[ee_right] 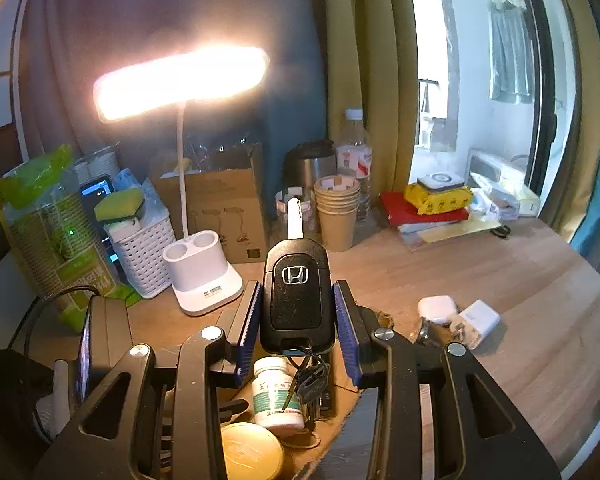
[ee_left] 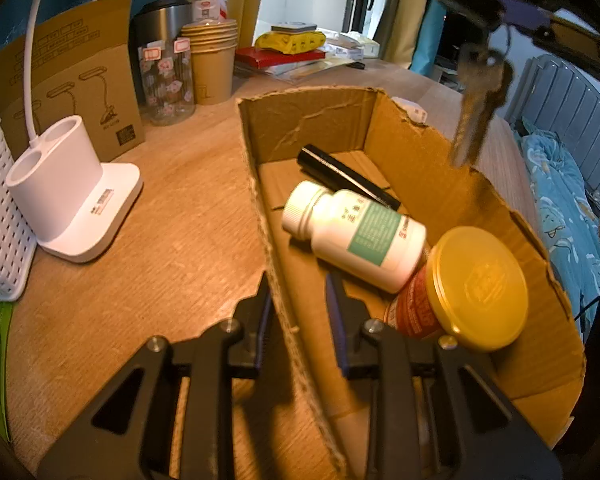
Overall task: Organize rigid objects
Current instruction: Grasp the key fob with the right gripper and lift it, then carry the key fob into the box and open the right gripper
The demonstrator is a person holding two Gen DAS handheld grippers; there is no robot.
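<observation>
Right gripper clamping a black car key fob above the cardboard box on the tabletop.
Metal keys dangle from the fob over the box, which holds a white pill bottle, a gold-lidded jar and a black pen. Left gripper pinches the box's near wall, nearly closed.

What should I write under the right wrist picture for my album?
Right gripper holds a black car key, its keys dangling over the cardboard box.
</observation>
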